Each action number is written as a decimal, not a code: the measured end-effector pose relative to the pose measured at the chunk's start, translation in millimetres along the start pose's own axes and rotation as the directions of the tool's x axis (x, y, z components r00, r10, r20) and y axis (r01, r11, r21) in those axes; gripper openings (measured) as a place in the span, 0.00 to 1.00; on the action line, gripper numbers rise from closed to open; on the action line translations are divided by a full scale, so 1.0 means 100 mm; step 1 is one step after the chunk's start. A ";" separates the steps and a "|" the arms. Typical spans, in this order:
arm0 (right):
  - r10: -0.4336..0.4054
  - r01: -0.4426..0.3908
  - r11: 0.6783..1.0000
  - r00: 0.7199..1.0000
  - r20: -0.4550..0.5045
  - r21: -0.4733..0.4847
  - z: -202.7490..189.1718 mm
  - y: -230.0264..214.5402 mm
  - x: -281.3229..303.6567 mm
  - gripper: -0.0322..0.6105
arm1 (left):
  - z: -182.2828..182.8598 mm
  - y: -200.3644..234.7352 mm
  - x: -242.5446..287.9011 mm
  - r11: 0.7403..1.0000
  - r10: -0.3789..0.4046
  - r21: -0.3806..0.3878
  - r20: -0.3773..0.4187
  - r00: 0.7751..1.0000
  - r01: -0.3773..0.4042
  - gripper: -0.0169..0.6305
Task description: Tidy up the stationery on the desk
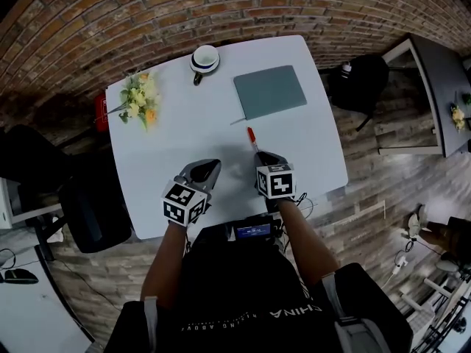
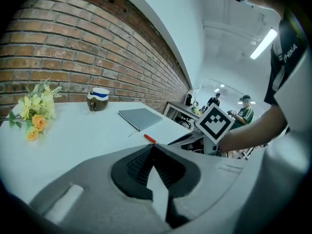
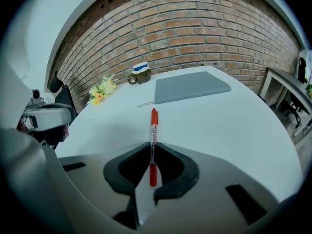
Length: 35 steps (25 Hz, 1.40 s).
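Right gripper [image 3: 151, 147] is clamped on the red pen [image 3: 154, 126] near the front edge of the tabletop [image 1: 313, 149], the pen's long axis pointing ahead at the grey notebook [image 3: 190, 87]; my left gripper [image 2: 152, 150], jaws together on nothing, lies farther off.

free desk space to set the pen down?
Biggest bare patch: mid desk, between the flowers and the notebook, in front of the cup. Also the right strip nearer than the notebook. Crowded only at the near edge: left gripper, and right gripper holding the pen.
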State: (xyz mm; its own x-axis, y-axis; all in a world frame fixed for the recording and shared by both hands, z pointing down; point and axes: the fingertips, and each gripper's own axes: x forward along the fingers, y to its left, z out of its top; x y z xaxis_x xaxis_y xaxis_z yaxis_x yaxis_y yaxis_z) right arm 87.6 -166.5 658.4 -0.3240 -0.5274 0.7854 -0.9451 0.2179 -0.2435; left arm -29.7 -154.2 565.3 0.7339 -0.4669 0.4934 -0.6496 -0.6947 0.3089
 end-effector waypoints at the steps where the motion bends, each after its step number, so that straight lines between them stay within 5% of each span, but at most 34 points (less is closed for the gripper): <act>1: 0.004 -0.004 1.000 1.000 -0.003 0.003 -0.01 0.00 0.00 0.13 | 0.00 0.00 -0.01 1.000 0.001 -0.001 0.000 1.000 -0.001 0.03; 20: 0.044 -0.044 0.999 0.999 0.013 0.007 0.07 -0.04 -0.11 0.20 | 0.05 0.01 -0.03 1.000 0.024 -0.010 0.029 0.999 -0.023 0.03; 26: -0.001 0.003 1.000 0.997 0.077 -0.023 0.31 -0.27 -0.27 0.07 | 0.26 0.01 0.10 1.000 0.010 0.018 0.047 0.999 -0.011 0.03; 35: -0.026 0.031 0.999 0.992 0.123 -0.042 0.68 -0.67 -0.32 0.07 | 0.56 0.20 0.52 0.997 0.034 0.067 0.017 0.999 -0.035 0.03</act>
State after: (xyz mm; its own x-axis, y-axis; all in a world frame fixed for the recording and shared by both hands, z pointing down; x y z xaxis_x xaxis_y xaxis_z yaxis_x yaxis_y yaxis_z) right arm 158.5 -219.8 610.8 -0.3022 -0.6297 0.7156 -0.9521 0.2358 -0.1946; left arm 7.1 -223.0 551.1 0.7145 -0.4993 0.4901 -0.6601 -0.7132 0.2358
